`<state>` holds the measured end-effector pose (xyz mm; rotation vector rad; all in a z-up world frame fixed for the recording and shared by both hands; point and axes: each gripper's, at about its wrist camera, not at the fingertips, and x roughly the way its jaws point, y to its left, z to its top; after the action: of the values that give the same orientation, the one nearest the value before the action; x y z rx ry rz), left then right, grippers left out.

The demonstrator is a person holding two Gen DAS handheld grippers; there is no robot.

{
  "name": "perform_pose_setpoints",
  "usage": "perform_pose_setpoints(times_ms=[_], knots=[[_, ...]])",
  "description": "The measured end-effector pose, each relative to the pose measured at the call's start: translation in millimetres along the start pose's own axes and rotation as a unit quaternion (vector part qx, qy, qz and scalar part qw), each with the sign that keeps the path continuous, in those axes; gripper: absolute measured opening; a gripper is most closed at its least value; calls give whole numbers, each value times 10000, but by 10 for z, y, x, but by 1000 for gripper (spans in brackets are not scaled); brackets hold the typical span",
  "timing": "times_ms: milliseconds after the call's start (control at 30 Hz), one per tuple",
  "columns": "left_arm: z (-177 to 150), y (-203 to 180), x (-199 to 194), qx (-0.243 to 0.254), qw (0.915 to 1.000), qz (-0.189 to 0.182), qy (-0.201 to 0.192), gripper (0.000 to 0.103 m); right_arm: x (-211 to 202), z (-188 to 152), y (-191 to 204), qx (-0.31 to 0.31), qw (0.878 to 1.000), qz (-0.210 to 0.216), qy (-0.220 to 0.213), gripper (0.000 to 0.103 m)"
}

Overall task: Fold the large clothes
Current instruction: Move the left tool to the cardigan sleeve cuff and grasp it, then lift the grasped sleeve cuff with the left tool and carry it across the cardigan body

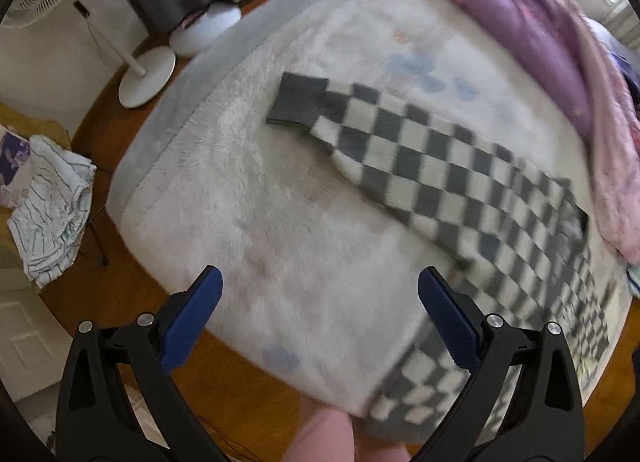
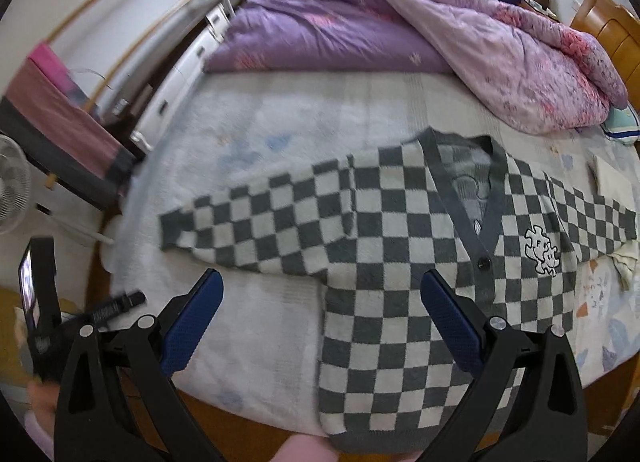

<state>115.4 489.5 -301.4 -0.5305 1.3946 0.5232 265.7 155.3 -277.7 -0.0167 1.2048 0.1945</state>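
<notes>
The checkered cardigan (image 2: 400, 262) lay spread face up on the bed (image 2: 260, 326), buttoned at the front, its body running toward the near edge where the grey hem hung just over the side, and both sleeves stretched out to either side. That flat, opened-out layout looked deliberate: a garment this large needs its sleeves and body laid plain before any fold can be made square. The sleeve (image 1: 380, 134) nearest the left gripper (image 1: 320, 294) reached across the fuzzy white blanket with its grey cuff (image 1: 298, 100) at the far end, well apart from the blue fingers (image 1: 192, 322), which stood wide apart and held nothing. The right gripper (image 2: 322, 294) hovered above the cardigan's lower body, its fingers (image 2: 452, 322) likewise spread wide with no cloth between them; the blur made it hard to tell whether either tip brushed the knit, though it seemed not. The purple quilt (image 2: 360, 30) sat bunched at the far side of the bed, leaving the near half free for folding. In my judgement the folding had not yet begun, and a sleeve would be the sensible first thing to bring in.
</notes>
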Motion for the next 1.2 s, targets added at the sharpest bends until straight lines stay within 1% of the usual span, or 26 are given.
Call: perform_pose_setpoints(times_ms=[33,100,167,233,333,400,467,533,567,600,633,667,700,733,767,833,867,933,967,1000,1033,1067,1100,1133,1200], knots=[[94,38,158,-99,9999,-12,65,98,164,9,11,-33,9998,-159,132,95],[262,123,474,-345,9989,-178,249,98,410,25,20,-50,9988,-371,316,95],[417,201,763,-683,9964,-367,354,98,678,39,40,-10,9972,-522,534,95],[565,274,1014,-1059,9923,-474,431,98,931,62,51,51,9949,-625,793,88],[779,319,1268,-1455,9872,-558,342,98,1288,96,104,173,9905,-631,1213,86],[920,334,1412,-1604,9846,-651,260,98,1382,105,137,229,9894,-606,1299,86],[1055,339,1559,-1746,9821,-660,235,97,1459,95,177,219,9883,-615,1377,86],[1173,326,1673,-1810,9813,-645,107,87,1515,77,203,155,9870,-642,1467,86],[1233,308,1736,-1803,9816,-610,139,70,1534,55,197,118,9861,-663,1519,86],[1296,288,1810,-1792,9815,-644,184,66,1548,27,193,93,9851,-688,1571,86],[1332,274,1854,-1811,9810,-678,156,66,1561,10,187,74,9843,-704,1615,86],[1376,271,1907,-1853,9804,-661,95,62,1577,-18,171,46,9830,-736,1684,86],[1435,267,1982,-1920,9800,-510,116,61,1586,-41,151,29,9818,-773,1737,86],[1475,276,2026,-1973,9790,-496,132,61,1590,-58,125,31,9809,-808,1771,86],[1511,292,2055,-2066,9770,-511,102,59,1590,-71,101,43,9805,-818,1786,86],[1545,364,2000,-2425,9690,-435,-206,28,1579,-81,44,74,9805,-803,1790,86],[1545,394,1915,-2546,9657,-274,-422,10,1574,-80,22,77,9808,-800,1774,86],[1555,382,1718,-2472,9647,-417,-801,10,1568,-49,-60,73,9830,-784,1658,86],[1548,340,1599,-2341,9662,-367,-1012,10,1568,-28,-109,86,9848,-765,1559,85],[1552,289,1492,-2141,9693,-280,-1174,10,1573,0,-171,110,9864,-761,1450,81],[1563,181,1336,-1794,9741,-150,-1368,10,1597,32,-248,151,9874,-768,1377,74],[1571,70,1178,-1480,9770,-45,-1535,10,1623,61,-317,201,9879,-740,1348,71],[1569,2,1066,-1316,9777,-14,-1638,10,1660,99,-398,278,9887,-662,1314,63],[1564,-92,904,-1138,9779,7,-1751,10,1702,145,-487,365,9896,-566,1268,59],[1536,-275,608,-767,9780,203,-1928,10,1786,234,-634,499,9909,-413,1177,47]])
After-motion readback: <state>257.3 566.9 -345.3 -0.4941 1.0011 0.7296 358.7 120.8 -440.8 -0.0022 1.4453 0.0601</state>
